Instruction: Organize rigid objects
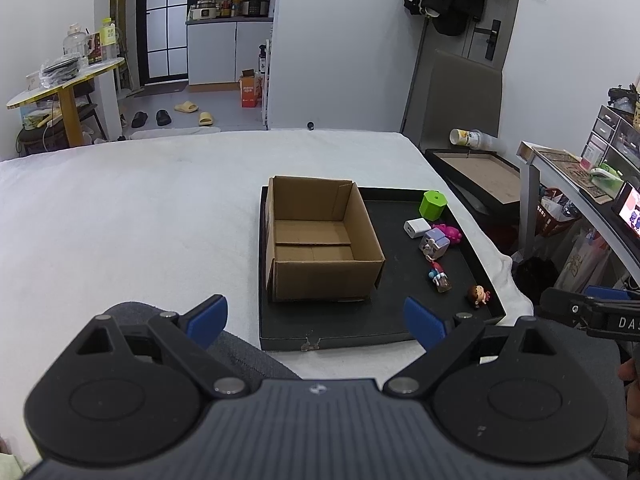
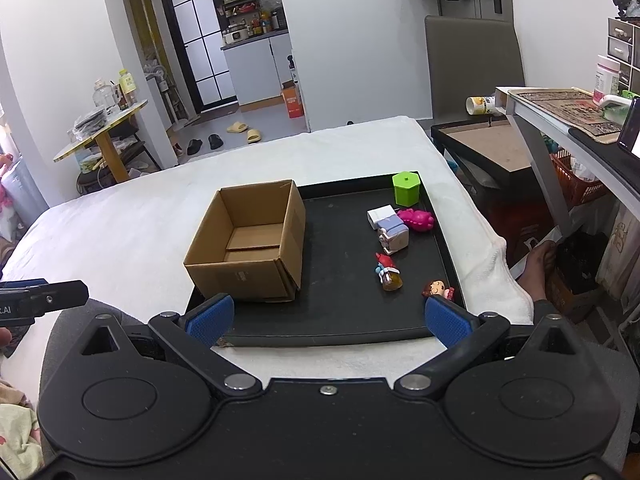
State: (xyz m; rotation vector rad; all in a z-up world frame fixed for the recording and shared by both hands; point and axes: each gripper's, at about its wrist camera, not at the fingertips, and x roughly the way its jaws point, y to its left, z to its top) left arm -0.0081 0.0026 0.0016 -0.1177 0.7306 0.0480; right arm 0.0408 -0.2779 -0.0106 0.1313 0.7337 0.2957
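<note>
R view only: foot (image 2: 540, 268); L view: phone (image 1: 630, 212).

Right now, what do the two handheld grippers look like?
Both match: the left gripper and right gripper have black plastic bodies, ribbed centre housings, round side discs, silver pivot bolts and blue textured pads. White lettering marks the neighbouring gripper's side.

At the bottom of both frames, matte black housings are being shown, the left gripper (image 1: 316, 320) ribbed at centre, the right gripper (image 2: 328, 318) smooth with one centre screw. Blue textured pads (image 2: 446, 322) and silver pivot pins are being displayed; white lettering is being shown at the frame edges.
</note>
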